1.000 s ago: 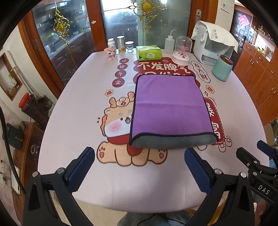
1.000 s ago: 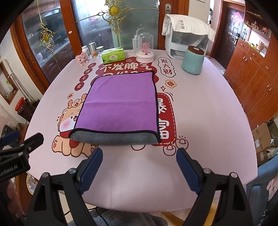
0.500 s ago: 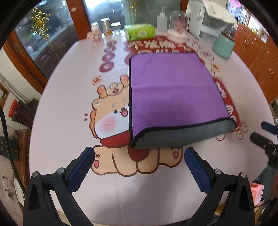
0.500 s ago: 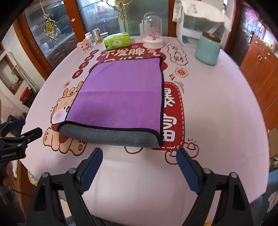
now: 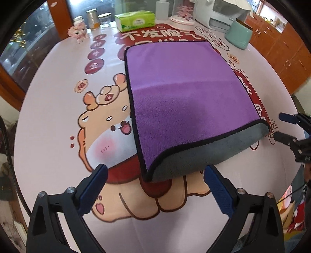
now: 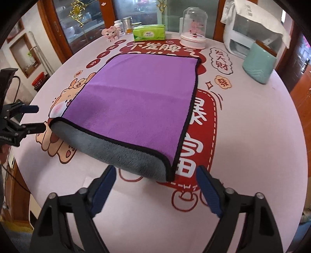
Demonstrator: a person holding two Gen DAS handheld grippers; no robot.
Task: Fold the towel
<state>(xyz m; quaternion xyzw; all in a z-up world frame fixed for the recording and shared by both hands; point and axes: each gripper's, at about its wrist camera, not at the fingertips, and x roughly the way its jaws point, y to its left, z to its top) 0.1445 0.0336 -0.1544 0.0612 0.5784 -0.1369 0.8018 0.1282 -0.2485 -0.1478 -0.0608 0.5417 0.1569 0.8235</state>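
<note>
A purple towel [image 5: 182, 93] with a grey underside and black hem lies folded once on the table; its rounded grey fold faces me. It also shows in the right wrist view [image 6: 136, 101]. My left gripper [image 5: 155, 173] is open, its jaws on either side of the near left corner of the fold, just short of it. My right gripper [image 6: 155, 173] is open, its jaws around the near right corner, just short of it. Each gripper shows in the other's view, the right one [image 5: 279, 126] and the left one [image 6: 38, 116], both open beside the fold's ends.
The table has a pink printed cloth [image 5: 48, 109]. At the far edge stand a green tissue box [image 6: 149, 33], a glass dome [image 6: 193, 29], a teal canister [image 6: 259, 62], a white appliance [image 6: 252, 33], small jars [image 5: 93, 18] and a pink figurine [image 5: 77, 33].
Both grippers have moved forward and down to the towel's near fold, each now at its own corner. The jaws stayed open. The towel has not moved.
</note>
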